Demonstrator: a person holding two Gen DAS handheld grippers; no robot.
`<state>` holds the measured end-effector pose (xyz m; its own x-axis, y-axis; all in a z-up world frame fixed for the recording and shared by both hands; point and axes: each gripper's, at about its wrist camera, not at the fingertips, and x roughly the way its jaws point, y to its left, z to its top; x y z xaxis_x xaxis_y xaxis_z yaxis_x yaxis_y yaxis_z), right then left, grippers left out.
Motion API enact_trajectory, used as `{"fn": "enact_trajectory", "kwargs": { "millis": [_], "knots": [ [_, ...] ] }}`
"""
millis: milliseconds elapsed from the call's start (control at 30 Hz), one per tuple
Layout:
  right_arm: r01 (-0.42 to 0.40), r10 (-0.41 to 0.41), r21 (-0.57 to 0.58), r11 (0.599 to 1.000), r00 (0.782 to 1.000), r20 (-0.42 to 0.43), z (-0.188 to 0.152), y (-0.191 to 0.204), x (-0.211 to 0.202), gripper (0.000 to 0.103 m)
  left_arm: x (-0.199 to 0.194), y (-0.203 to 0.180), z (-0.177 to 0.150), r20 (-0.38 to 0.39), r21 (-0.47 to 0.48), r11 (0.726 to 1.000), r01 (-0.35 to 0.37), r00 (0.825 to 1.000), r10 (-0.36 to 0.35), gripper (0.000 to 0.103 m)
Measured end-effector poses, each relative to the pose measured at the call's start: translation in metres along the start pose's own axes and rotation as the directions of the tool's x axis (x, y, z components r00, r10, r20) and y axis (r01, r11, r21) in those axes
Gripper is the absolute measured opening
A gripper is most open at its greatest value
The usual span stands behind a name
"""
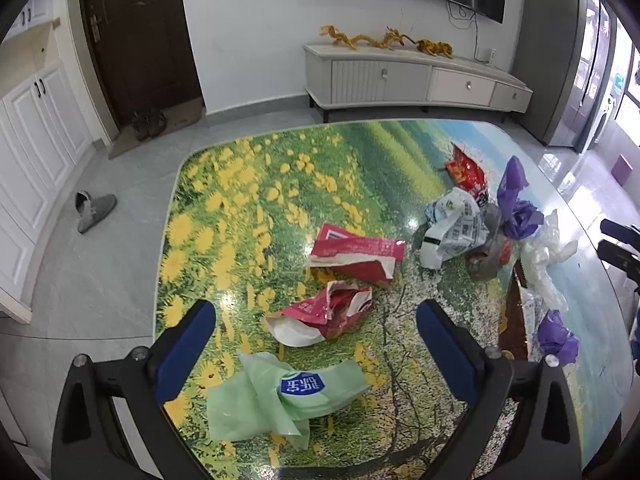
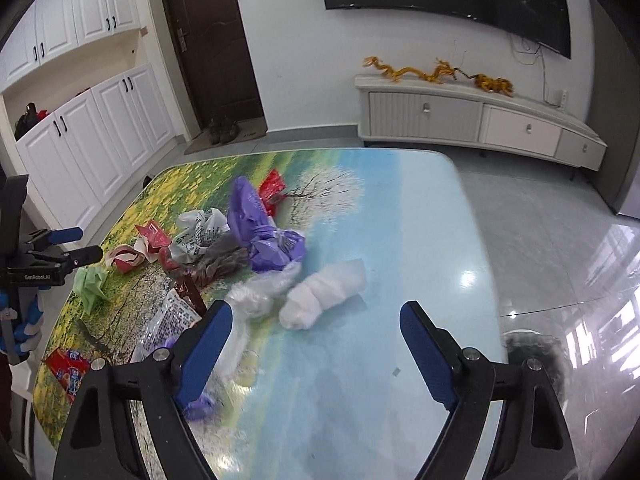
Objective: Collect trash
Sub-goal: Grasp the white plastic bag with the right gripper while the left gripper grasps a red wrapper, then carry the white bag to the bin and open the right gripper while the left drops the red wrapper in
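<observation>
The left claw [image 1: 316,320] hangs open over the tabletop [image 1: 360,152], empty, its blue pads on either side of a torn red wrapper [image 1: 324,316], with a crumpled green bag [image 1: 276,396] just below it in the wrist view. The right claw [image 2: 316,324] is also wide open and holds nothing; a white wad [image 2: 324,296] lies just ahead of it, and clear plastic [image 2: 256,300] sits beside its left pad. Beyond these, trash is scattered across the tabletop: another red wrapper [image 1: 356,252], a printed white bag [image 1: 452,224], and purple bags [image 2: 256,224]. Nothing appears gathered yet, so this looks like the approach to a first pick. Next, each claw likely needs to sink onto its nearest piece and close on it firmly, since thin film can slip.
</observation>
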<state>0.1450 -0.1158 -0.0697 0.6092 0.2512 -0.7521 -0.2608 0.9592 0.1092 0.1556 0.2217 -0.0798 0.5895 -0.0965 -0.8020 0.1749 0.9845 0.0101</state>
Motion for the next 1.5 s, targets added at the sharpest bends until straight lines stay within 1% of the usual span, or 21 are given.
{"fn": "enact_trajectory", "kwargs": {
  "millis": [67,133,167,267,300,367,400,433,467,500,533,567,633,733,833,967,1067,1167,1300,1367,1500],
  "knots": [
    [-0.018,0.018,0.017,1.000,1.000,-0.024,0.003,-0.001,0.015,0.080,0.008,0.002,0.001,-0.016,0.005,1.000,0.008,1.000,-0.008,0.099],
    [-0.041,0.044,0.063,0.997,0.998,-0.052,0.004,-0.007,0.027,0.069,0.015,0.001,0.004,-0.032,0.014,1.000,0.022,0.999,-0.022,0.094],
    [-0.055,0.061,0.097,0.994,0.996,-0.059,0.003,-0.013,0.031,0.066,0.018,0.001,0.005,-0.039,0.016,0.999,0.028,0.999,-0.027,0.093],
    [-0.067,0.078,0.159,0.985,0.995,-0.058,0.002,-0.023,0.038,0.059,0.025,-0.002,0.007,-0.063,0.034,0.999,0.030,0.998,-0.028,0.091],
    [-0.070,0.081,0.172,0.983,0.995,-0.058,0.002,-0.026,0.039,0.054,0.029,-0.003,0.007,-0.074,0.042,0.999,0.028,0.997,-0.025,0.089],
    [-0.075,0.089,0.193,0.978,0.994,-0.065,0.003,-0.031,0.044,0.051,0.037,-0.004,0.008,-0.098,0.047,0.998,0.032,0.995,-0.027,0.074],
    [-0.077,0.092,0.196,0.978,0.993,-0.069,0.003,-0.032,0.046,0.049,0.041,-0.004,0.007,-0.107,0.045,0.998,0.033,0.994,-0.028,0.070],
    [-0.079,0.095,0.199,0.977,0.993,-0.073,0.003,-0.033,0.048,0.047,0.046,-0.004,0.007,-0.119,0.041,0.998,0.037,0.992,-0.032,0.063],
    [-0.081,0.098,0.200,0.976,0.992,-0.076,0.003,-0.033,0.049,0.046,0.049,-0.003,0.007,-0.126,0.038,0.998,0.041,0.991,-0.036,0.055],
    [-0.081,0.098,0.199,0.977,0.992,-0.079,0.003,-0.032,0.053,0.045,0.051,-0.004,0.007,-0.131,0.035,0.998,0.045,0.991,-0.040,0.052],
    [-0.082,0.100,0.201,0.976,0.991,-0.084,0.002,-0.033,0.055,0.045,0.052,-0.004,0.007,-0.136,0.034,0.998,0.049,0.990,-0.044,0.044],
    [-0.082,0.101,0.200,0.976,0.991,-0.087,0.003,-0.034,0.059,0.044,0.052,-0.005,0.007,-0.135,0.036,0.998,0.052,0.990,-0.047,0.040],
    [-0.085,0.104,0.194,0.977,0.991,-0.090,0.003,-0.033,0.062,0.038,0.050,-0.008,0.009,-0.125,0.037,0.998,0.050,0.991,-0.045,0.032],
    [-0.108,0.126,0.188,0.976,0.988,-0.090,0.001,-0.034,0.062,0.025,0.043,-0.009,0.012,-0.095,0.020,0.999,0.040,0.995,-0.038,0.032],
    [-0.122,0.140,0.189,0.974,0.986,-0.085,-0.002,-0.036,0.057,0.019,0.032,-0.011,0.014,-0.068,0.004,0.999,0.042,0.997,-0.041,0.031],
    [-0.139,0.152,0.197,0.971,0.987,-0.052,-0.008,-0.040,0.041,0.017,0.011,-0.016,0.015,-0.027,-0.010,0.999,0.040,0.999,-0.041,0.030],
    [-0.161,0.167,0.202,0.966,0.986,-0.009,-0.012,-0.045,0.022,0.016,-0.010,-0.021,0.016,0.009,-0.022,0.999,0.041,0.999,-0.040,0.030],
    [-0.171,0.167,0.190,0.967,0.985,0.039,-0.014,-0.052,-0.002,0.016,-0.031,-0.032,0.024,0.056,-0.041,0.997,0.063,0.997,-0.061,0.030],
    [-0.152,0.135,0.189,0.970,0.986,0.102,-0.019,-0.070,-0.035,0.016,-0.055,-0.069,0.041,0.132,-0.009,0.994,0.111,0.985,-0.109,0.030],
    [-0.139,0.113,0.209,0.968,0.985,0.130,-0.023,-0.086,-0.050,0.016,-0.061,-0.099,0.052,0.153,0.029,0.988,0.152,0.976,-0.155,0.030],
    [-0.092,0.050,0.258,0.962,0.985,0.166,-0.034,-0.126,-0.075,0.016,-0.063,-0.171,0.069,0.158,0.127,0.960,0.249,0.951,-0.267,0.029]
  ]
}}
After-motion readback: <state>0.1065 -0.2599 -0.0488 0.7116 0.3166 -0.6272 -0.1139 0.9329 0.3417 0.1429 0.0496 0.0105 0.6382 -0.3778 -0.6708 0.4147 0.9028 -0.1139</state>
